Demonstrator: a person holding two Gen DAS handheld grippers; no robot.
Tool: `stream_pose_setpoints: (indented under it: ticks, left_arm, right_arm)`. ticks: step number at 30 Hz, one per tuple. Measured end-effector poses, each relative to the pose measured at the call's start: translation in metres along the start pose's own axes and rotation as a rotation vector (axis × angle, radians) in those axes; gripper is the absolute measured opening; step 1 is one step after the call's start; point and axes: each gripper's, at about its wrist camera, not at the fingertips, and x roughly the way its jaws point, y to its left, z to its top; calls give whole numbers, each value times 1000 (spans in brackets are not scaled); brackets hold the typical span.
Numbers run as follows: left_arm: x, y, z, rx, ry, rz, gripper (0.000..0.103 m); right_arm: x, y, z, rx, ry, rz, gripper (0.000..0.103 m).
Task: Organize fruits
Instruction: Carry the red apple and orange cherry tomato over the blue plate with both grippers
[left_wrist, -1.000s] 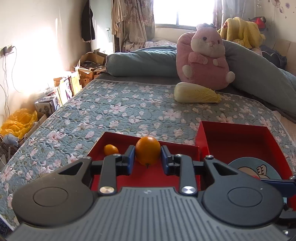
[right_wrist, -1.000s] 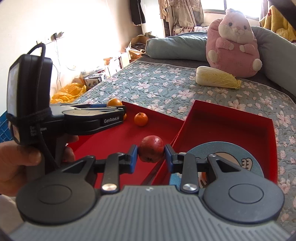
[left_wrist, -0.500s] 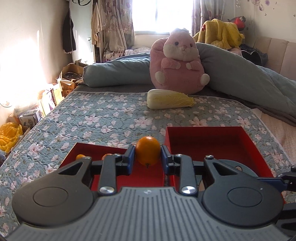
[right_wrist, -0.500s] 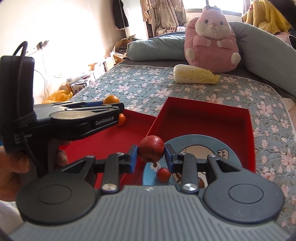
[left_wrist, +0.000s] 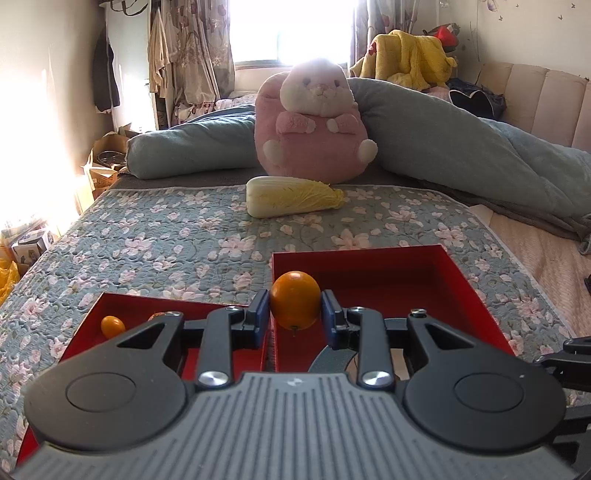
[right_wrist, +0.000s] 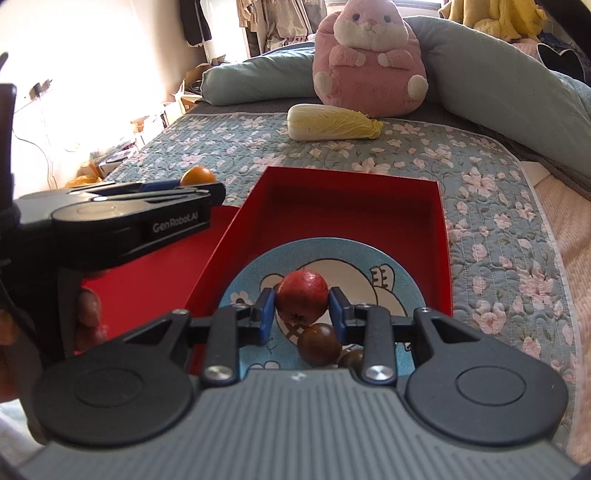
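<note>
My left gripper (left_wrist: 295, 314) is shut on an orange (left_wrist: 295, 304) and holds it over the left edge of the right red box (left_wrist: 454, 295). Two small oranges (left_wrist: 112, 326) lie in the left red box (left_wrist: 88, 328). My right gripper (right_wrist: 302, 310) is shut on a red fruit (right_wrist: 303, 300) above the blue cartoon plate (right_wrist: 399, 284) inside the right red box (right_wrist: 347, 206). Two dark brown fruits (right_wrist: 319, 344) lie on the plate under it. The left gripper (right_wrist: 201, 188) with its orange (right_wrist: 197, 174) shows at left in the right wrist view.
The boxes sit on a floral quilt (left_wrist: 177, 240). A napa cabbage (left_wrist: 291, 195) and a pink plush rabbit (left_wrist: 314, 125) lie beyond them, with a rolled blue duvet (left_wrist: 461, 147) behind. Cardboard boxes (left_wrist: 105, 166) stand by the left wall.
Both grippers have moved right with their fruits: the left from over the left box to the right box's edge, the right from the boxes' seam to over the plate.
</note>
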Motion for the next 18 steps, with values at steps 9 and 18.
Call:
stream_pose_setpoints:
  ticks: [9, 18]
  left_arm:
    - [26, -27, -4, 52, 26, -36, 35]
    - [44, -43, -11, 71, 93, -100, 35]
  right_arm:
    - [10, -2, -9, -15, 73, -7, 35]
    - [19, -4, -12, -26, 112, -7, 35]
